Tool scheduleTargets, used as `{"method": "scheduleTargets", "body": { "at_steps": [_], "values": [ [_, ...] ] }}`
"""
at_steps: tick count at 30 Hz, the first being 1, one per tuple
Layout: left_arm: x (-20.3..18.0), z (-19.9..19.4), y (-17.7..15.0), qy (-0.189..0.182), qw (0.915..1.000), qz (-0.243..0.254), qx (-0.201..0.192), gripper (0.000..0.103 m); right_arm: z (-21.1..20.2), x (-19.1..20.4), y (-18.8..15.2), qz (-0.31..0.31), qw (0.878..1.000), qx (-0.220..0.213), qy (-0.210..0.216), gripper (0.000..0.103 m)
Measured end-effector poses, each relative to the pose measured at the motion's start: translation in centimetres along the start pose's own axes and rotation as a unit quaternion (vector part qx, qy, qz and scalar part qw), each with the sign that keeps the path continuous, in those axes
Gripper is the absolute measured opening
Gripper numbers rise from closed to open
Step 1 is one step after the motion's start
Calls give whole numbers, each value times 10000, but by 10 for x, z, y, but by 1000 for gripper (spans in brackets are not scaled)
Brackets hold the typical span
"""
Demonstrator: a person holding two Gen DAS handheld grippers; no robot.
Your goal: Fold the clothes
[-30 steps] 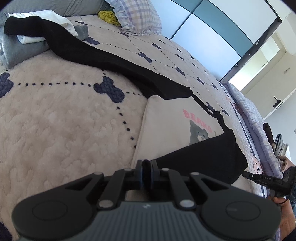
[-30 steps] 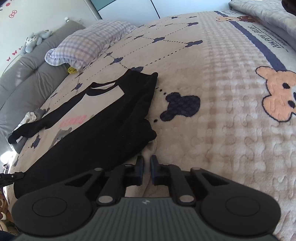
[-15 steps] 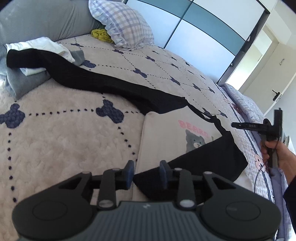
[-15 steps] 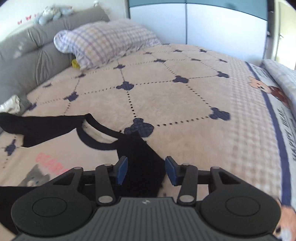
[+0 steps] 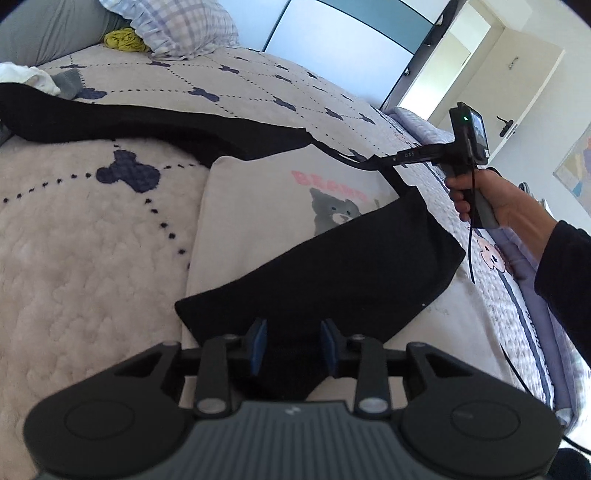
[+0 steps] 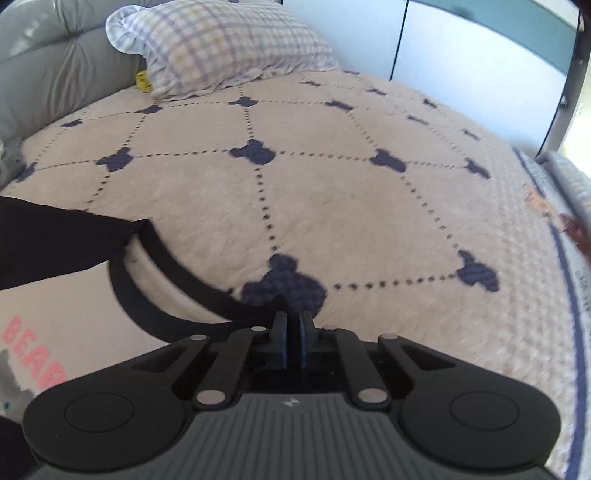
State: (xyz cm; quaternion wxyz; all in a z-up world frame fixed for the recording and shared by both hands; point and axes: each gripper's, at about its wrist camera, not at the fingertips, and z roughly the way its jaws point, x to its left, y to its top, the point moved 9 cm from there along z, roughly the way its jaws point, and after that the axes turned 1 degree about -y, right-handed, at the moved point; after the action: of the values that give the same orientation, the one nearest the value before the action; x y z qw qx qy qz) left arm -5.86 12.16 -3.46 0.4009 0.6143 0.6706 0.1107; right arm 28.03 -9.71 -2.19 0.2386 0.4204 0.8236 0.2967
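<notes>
Shirt (image 5: pixel 258 206) lies flat on the bed (image 5: pixel 92 258): cream body, black sleeves, pink lettering and a grey bear print on the chest. One black sleeve (image 5: pixel 332 266) is folded across the lower front; the other stretches away toward the headboard (image 5: pixel 40 33) side, up to a small heap of white and grey clothes (image 5: pixel 33 77) at the frame edge.

My left hand-held gripper (image 5: pixel 291 347) hovers over the near end of the folded sleeve, jaws set wide, blue pads (image 5: pixel 258 343) apart with black cloth showing between them. I cannot tell whether the pads touch the cloth; nothing is clamped.

My right hand-held gripper (image 6: pixel 292 334) sits at the collar (image 6: pixel 159 295) end, jaws nearly together. Black fabric at the shoulder, beside the neckline, rises into a small peak right at the tips, so I read it as pinched on the shirt. From the left wrist view the same tool (image 5: pixel 417 155) reaches in from the right, tip at the black neck trim, held by the right hand (image 5: pixel 484 203).

Surroundings: checked pillow (image 6: pixel 221 44) at the head of the bed, a yellow-green item (image 5: pixel 123 40) beside it, quilted cover with navy bear motifs and dotted lines, wardrobe doors (image 5: pixel 332 33) behind
</notes>
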Motion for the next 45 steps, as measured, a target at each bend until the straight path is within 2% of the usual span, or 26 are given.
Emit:
{"method": "scheduleTargets", "body": {
  "at_steps": [2, 5, 8, 11, 12, 13, 14, 15, 16, 17, 18, 21, 24, 27, 29, 31, 35, 37, 39, 42, 45],
  "values": [
    [0, 0, 0, 18, 10000, 31, 1, 33, 1, -1, 6, -60, 9999, -67, -134, 7],
    [-2, -3, 0, 11, 10000, 70, -52, 33, 5, -2, 10, -217, 9980, -170, -573, 6],
    [-3, -1, -2, 19, 9999, 148, -37, 34, 19, 1, 2, -327, 9963, 31, -793, 6],
    [-1, -1, -1, -5, 10000, 72, -29, 34, 31, 11, -9, -910, 9886, 237, -1175, 6],
    [0, -3, 0, 2, 10000, 64, -41, 34, 26, 10, -7, -895, 9885, 167, -1205, 8],
    [0, -4, 1, 20, 9999, 85, -52, 34, 16, 3, -3, -612, 9908, 56, -1203, 11],
    [0, -5, 1, 35, 9999, 110, -63, 34, 2, -6, -3, -186, 9948, -57, -1001, 15],
    [0, -6, 1, 31, 9999, 119, -71, 34, -13, -15, -4, 262, 9967, -171, -754, 31],
    [0, -7, 1, 20, 9999, 100, -75, 34, -29, -24, -4, 708, 9958, -284, -505, 52],
    [0, -9, 2, 4, 9999, 72, -91, 34, -44, -32, -10, 1032, 9936, -362, -266, 58],
    [0, -12, 2, -17, 9999, 56, -125, 34, -58, -38, -18, 1272, 9911, -382, -72, 60],
    [-3, -22, 6, -103, 9996, 11, -274, 35, -94, -48, -63, 1860, 9801, -34, 693, 60],
    [-4, -28, 6, -179, 9992, -83, -344, 35, -124, -51, -113, 2221, 9683, 172, 1133, 60],
    [-8, -28, 5, -307, 9987, -183, -356, 35, -140, -43, -161, 2444, 9607, 361, 1266, 56],
    [-13, -25, 5, -371, 9985, -106, -399, 35, -139, -34, -179, 2622, 9566, 332, 1227, 47],
    [-15, -21, 5, -257, 9990, 64, -353, 35, -139, -26, -196, 2805, 9520, 284, 1192, 34],
    [-21, -16, 8, -57, 9978, 581, -325, 35, -134, -24, -187, 3050, 9448, 10, 1196, 30],
    [-20, -12, 8, -44, 9980, 577, -267, 35, -125, -15, -182, 2897, 9510, 187, 1063, 12],
    [-19, -9, 6, -32, 9983, 532, -229, 35, -125, -7, -181, 2588, 9620, 359, 799, 10],
    [-17, -7, -1, 5, 9987, 483, -139, 35, -142, -9, -178, 2681, 9613, 364, 527, 7],
    [-12, -3, -8, 28, 9989, 462, -68, 35, -150, -11, -186, 2496, 9672, 451, 148, 6]
  ]
}}
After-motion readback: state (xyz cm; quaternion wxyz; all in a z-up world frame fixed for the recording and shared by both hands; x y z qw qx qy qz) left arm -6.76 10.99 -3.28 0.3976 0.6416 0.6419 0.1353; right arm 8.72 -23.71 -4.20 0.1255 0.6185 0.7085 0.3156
